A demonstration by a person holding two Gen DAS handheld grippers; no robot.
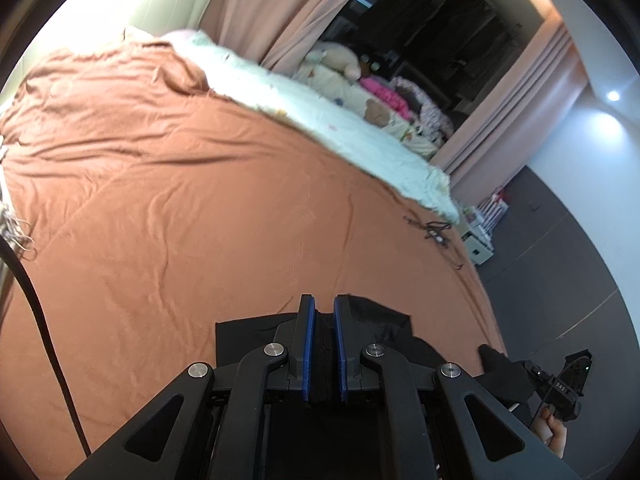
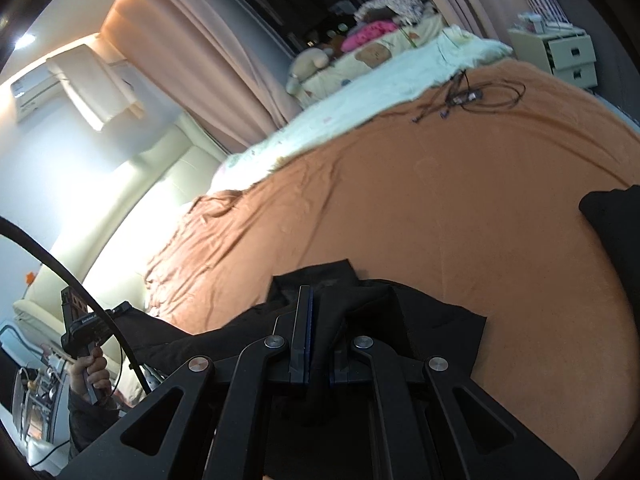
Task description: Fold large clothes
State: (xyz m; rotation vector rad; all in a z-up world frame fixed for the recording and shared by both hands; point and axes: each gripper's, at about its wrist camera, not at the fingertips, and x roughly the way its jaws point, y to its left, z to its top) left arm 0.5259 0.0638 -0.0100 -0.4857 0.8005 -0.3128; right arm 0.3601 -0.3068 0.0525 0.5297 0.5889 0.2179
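A black garment (image 1: 376, 324) hangs above the orange bed sheet (image 1: 180, 208). My left gripper (image 1: 324, 312) is shut on an edge of the black garment, with cloth between its blue pads. My right gripper (image 2: 320, 304) is shut on another part of the black garment (image 2: 420, 312), and cloth drapes over its right finger. The right gripper shows at the lower right of the left wrist view (image 1: 560, 384), held in a hand. The left gripper shows at the lower left of the right wrist view (image 2: 84, 324). Another black piece of cloth (image 2: 616, 224) lies at the right edge of the bed.
A white blanket (image 1: 312, 112) and stuffed toys (image 1: 340, 60) lie along the far side of the bed. A tangle of thin black cables (image 2: 468, 98) lies on the sheet. Pink curtains (image 1: 280, 12) hang behind. A small drawer unit (image 2: 568, 56) stands beside the bed.
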